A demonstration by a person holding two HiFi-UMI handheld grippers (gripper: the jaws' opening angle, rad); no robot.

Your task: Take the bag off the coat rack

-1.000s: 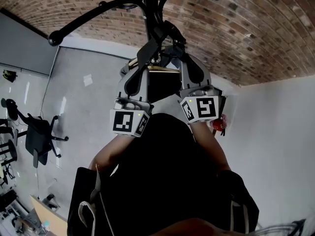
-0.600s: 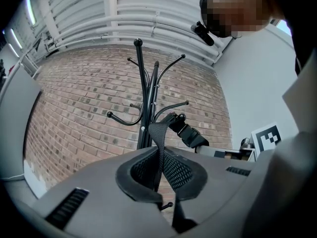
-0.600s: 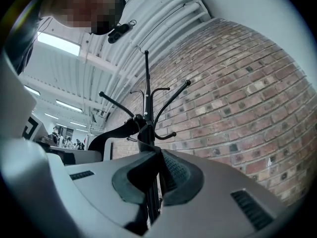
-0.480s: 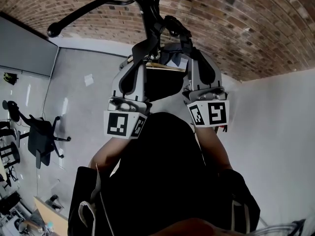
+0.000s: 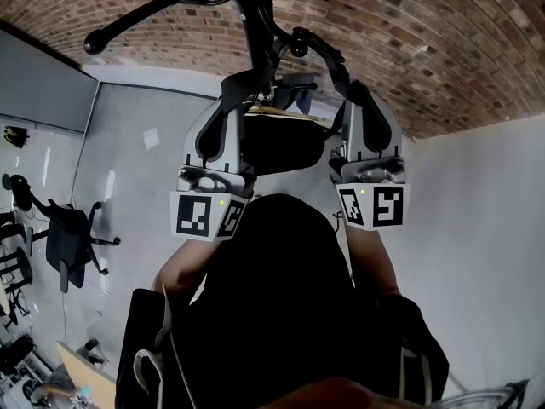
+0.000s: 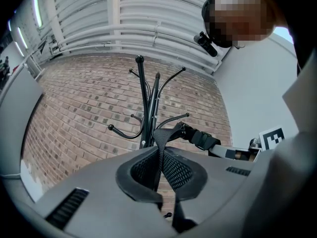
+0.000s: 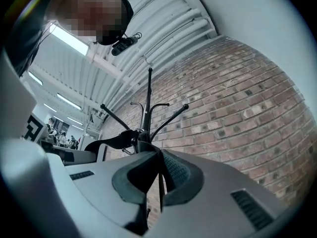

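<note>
L gripper [image 6: 159,170] & R gripper [image 7: 159,175] moved apart — R dropped lower — bag [image 5: 285,143] top spread wider.

bag [image 5: 281,143] sits between left gripper [image 5: 245,88] and right gripper [image 5: 337,65], just below coat rack [image 5: 255,24] hooks. strap [image 6: 159,145] pinched in both grippers' fingers. brick wall [image 5: 409,41] behind rack, office chair [image 5: 64,241] way off left on floor [image 5: 136,194]

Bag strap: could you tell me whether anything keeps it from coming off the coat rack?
Yes. The left gripper and right gripper hold the strap, but its middle hangs on the coat rack among its hooks.
</note>
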